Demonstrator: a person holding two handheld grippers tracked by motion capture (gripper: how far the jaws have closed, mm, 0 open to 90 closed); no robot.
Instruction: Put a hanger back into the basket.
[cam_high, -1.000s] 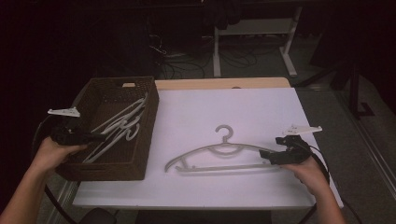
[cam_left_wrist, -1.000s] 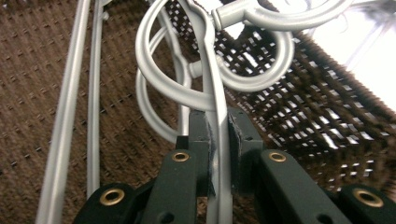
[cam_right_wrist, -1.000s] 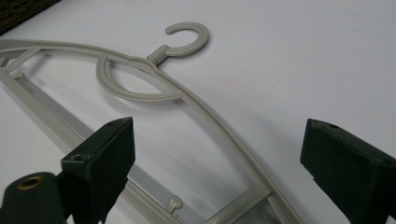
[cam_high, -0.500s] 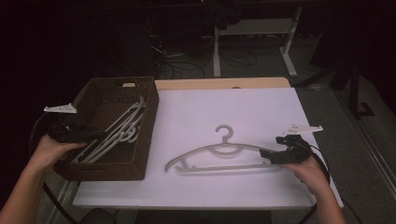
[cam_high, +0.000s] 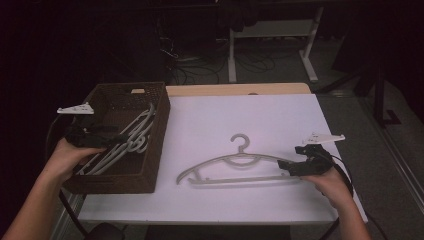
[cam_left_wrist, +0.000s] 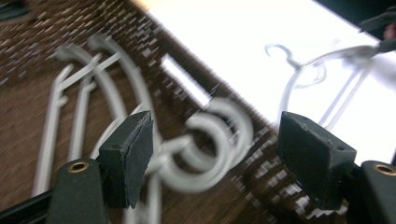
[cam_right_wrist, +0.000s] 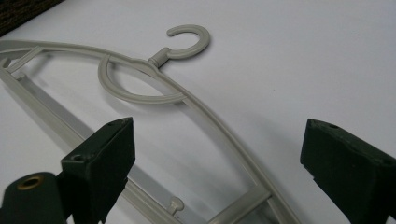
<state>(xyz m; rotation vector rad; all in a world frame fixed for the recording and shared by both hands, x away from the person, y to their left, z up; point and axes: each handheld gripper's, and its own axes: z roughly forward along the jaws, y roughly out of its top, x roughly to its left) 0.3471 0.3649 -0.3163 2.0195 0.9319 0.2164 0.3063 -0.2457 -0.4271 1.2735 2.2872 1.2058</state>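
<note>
Over on the left, the left tool (cam_high: 107, 139) hovers in the brown basket (cam_high: 155, 150) above the stacked hangers (cam_left_wrist: 205, 140), its jaws just opened wide and clear of them. At right, the right tool (cam_high: 289, 167) stands wide around the end of the hanger (cam_high: 235, 167) lying on the white surface (cam_high: 260, 120).

**Hangers in basket, one on table**

Several pale grey plastic hangers (cam_high: 122, 145) lie stacked slantwise in the dark woven basket (cam_high: 155, 145), hooks toward its near left corner. Another hanger (cam_high: 235, 167) lies flat on the white table (cam_high: 240, 120), hook pointing away.
</note>
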